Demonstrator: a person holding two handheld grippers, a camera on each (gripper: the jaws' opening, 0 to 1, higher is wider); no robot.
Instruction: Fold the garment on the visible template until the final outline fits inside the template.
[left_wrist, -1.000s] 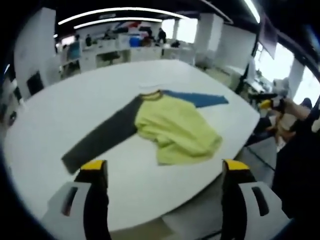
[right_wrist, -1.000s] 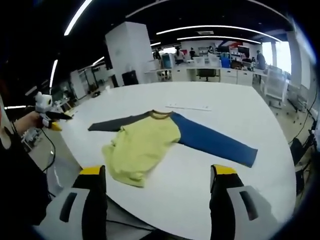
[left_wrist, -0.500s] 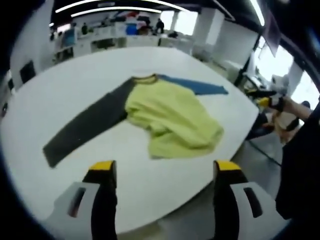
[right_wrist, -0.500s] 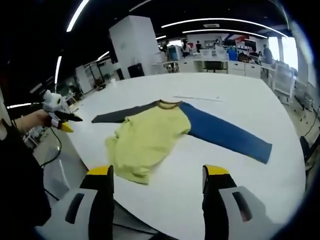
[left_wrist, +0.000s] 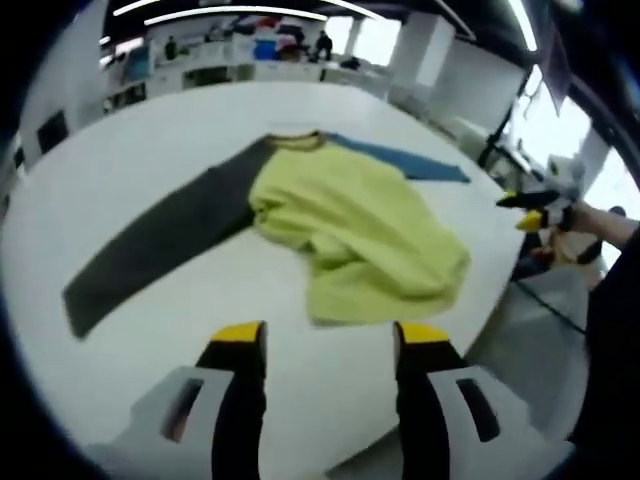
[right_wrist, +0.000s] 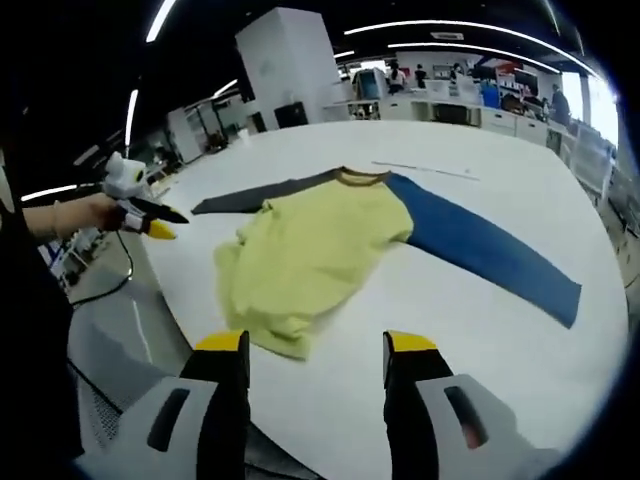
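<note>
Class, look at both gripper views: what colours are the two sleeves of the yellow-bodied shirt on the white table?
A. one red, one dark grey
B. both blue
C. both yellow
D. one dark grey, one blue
D: the shirt spreads a dark grey sleeve to one side and a blue sleeve to the other.

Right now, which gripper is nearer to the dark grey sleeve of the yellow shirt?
Left. The left gripper hangs open beside the dark grey sleeve; the right gripper is open on the side of the blue sleeve, with the yellow body between.
</note>
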